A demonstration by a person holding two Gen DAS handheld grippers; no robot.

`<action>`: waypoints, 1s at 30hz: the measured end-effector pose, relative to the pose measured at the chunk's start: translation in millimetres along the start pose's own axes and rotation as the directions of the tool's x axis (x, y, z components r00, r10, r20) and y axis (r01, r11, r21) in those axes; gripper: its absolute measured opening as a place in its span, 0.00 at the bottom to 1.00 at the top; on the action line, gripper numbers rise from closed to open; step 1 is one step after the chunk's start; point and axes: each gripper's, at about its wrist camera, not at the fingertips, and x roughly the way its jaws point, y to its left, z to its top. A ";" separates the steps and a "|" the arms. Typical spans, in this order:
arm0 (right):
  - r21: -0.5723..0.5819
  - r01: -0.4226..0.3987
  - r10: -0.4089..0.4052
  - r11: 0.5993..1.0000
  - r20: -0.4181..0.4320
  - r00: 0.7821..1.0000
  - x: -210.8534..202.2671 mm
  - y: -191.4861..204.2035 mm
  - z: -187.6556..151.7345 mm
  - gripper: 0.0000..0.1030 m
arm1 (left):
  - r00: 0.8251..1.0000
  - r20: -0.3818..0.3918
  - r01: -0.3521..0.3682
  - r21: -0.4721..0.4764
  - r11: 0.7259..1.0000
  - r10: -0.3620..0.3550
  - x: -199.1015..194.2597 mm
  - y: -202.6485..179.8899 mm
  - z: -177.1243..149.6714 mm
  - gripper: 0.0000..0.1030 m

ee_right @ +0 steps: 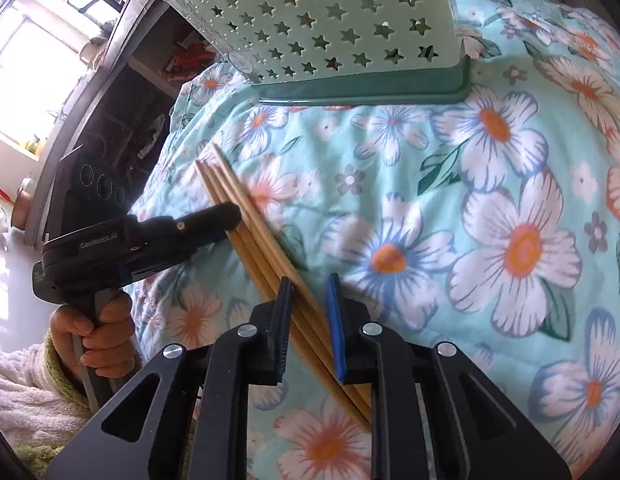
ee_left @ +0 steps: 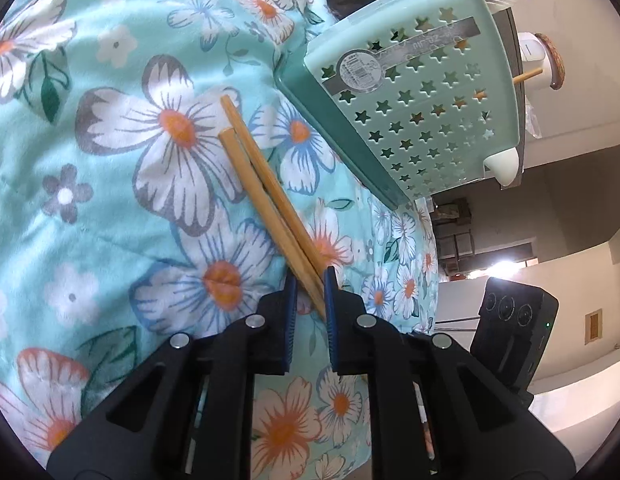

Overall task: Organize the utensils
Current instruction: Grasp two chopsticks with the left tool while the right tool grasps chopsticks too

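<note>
Across the whole bed, a floral quilt [ee_left: 110,168] in pale teal is spreading, soft and uneven, and everything else is resting on it. Near the far edge of the bed a mint utensil basket [ee_left: 422,104] with star-shaped holes is sitting on its darker green drip tray [ee_right: 366,94]; a wooden stick and some pale utensils are poking up from it in the left wrist view.

Between the basket and the near edge, wooden chopsticks [ee_right: 246,224] are lying bundled on the quilt. The left view is showing two of them; the right view seems to be showing three or more.

The left gripper [ee_left: 310,284] is closing in on the thin ends, its blue pads sitting either side of the sticks with a narrow gap, so it looks nearly closed on them, though I cannot tell whether it is truly pinching. The right gripper [ee_right: 308,288] is standing part open, straddling the sticks further along without clamping.

The likely trouble: the sticks are round and loose, so a squeeze near the tips could make them scissor apart, or one could slip out and roll into a fold of the quilt.
</note>
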 end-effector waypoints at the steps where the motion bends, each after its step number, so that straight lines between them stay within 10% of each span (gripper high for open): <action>1: 0.018 -0.020 0.020 1.000 0.002 1.000 -0.1 2.6 -4.0 0.10 | 1.000 0.005 -0.008 0.016 1.000 0.008 -0.9 -3.8 0.3 0.11; 8: 0.153 -0.180 0.181 0.972 0.008 0.983 24.9 25.9 -27.8 0.07 | 0.994 0.042 -0.103 0.102 0.989 0.099 -16.4 -10.4 7.5 0.08; 30: 0.230 -0.008 -0.028 0.973 0.151 0.988 -7.6 -1.4 -46.7 0.10 | 0.972 0.007 -0.228 0.302 0.926 0.237 -42.2 -0.1 15.8 0.15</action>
